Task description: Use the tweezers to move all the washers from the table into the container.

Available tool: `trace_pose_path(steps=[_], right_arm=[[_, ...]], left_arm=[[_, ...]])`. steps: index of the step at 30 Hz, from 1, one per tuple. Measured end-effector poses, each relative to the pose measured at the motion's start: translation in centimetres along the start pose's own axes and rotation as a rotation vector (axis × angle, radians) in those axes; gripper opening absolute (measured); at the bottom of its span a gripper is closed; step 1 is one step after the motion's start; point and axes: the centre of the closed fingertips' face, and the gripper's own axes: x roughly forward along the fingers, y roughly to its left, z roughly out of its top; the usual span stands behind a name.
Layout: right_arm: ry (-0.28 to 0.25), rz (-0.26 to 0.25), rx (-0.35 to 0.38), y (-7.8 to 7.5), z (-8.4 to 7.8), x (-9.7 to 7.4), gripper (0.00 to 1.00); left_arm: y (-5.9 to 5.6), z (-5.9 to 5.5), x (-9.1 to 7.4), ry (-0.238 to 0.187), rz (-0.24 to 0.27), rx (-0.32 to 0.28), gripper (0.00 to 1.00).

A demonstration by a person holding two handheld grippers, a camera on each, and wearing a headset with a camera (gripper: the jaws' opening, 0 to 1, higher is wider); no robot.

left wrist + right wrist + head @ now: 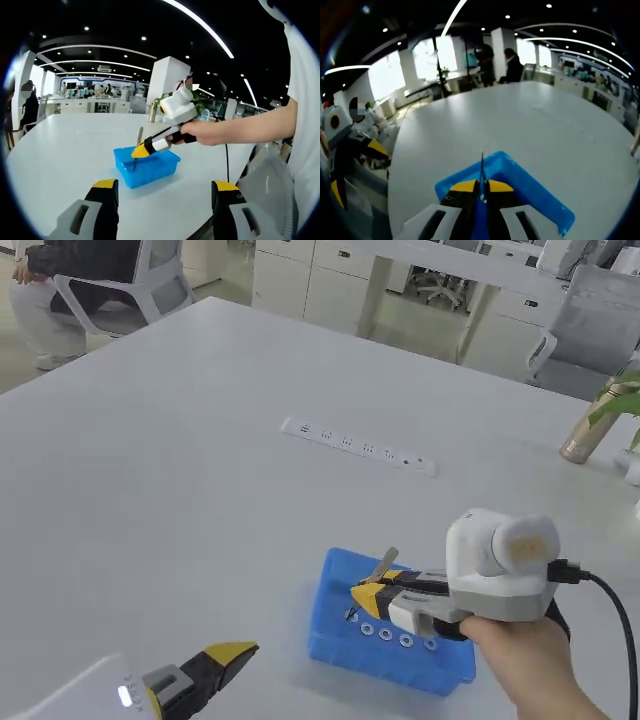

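Currently your right gripper (366,592), held in your hand (520,655) at the lower right of the head view, hangs over a blue container (370,660) on the white counter (200,490). Its jaws are together, clamped on the tweezers (384,564). The tweezers slant down w/ their tips inside the container, near its left end. In the right gripper view the tweezers (481,170) run straight out between the yellow jaw tips, above the container (530,190).

Washers (385,633): approx. four small rings lie in a row on the container floor, just right of the tweezers' tips. Whether the tips hold another one is too small to tell.

Your left gripper (228,658) sits low at bottom left, well apart from the container, holding nothing. The left gripper view shows its jaws wide apart, w/ the container (150,175) and the right gripper (141,150) beyond them.

Progress, as a judgement: washers are already in the container, and I can't pick out any on the counter near it, so the job looks mostly or fully done. Prob. left: release anything in the tips and check the counter for strays.

Also on the counter: a white power strip (358,445) mid-frame and a gold bottle (583,438) w/ green leaves at far right.
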Motion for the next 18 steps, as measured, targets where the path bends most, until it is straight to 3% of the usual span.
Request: trace_pose_path(steps=[7, 15, 18], right_arm=[[0.028, -0.007, -0.024, 0.1, -0.9, 0.3, 0.03], [0.035, 0.007, -0.055, 1.1, -0.6, 0.1, 0.04], [-0.017, -0.002, -0.074, 1.4, 0.5, -0.7, 0.04]], left_arm=[[0.1, 0.0, -0.1, -0.003, 0.009, 0.011, 0.76], [0.2, -0.4, 0.0, 0.026, 0.014, 0.049, 0.76], [0.2, -0.6, 0.0, 0.039, 0.018, 0.056, 0.76]])
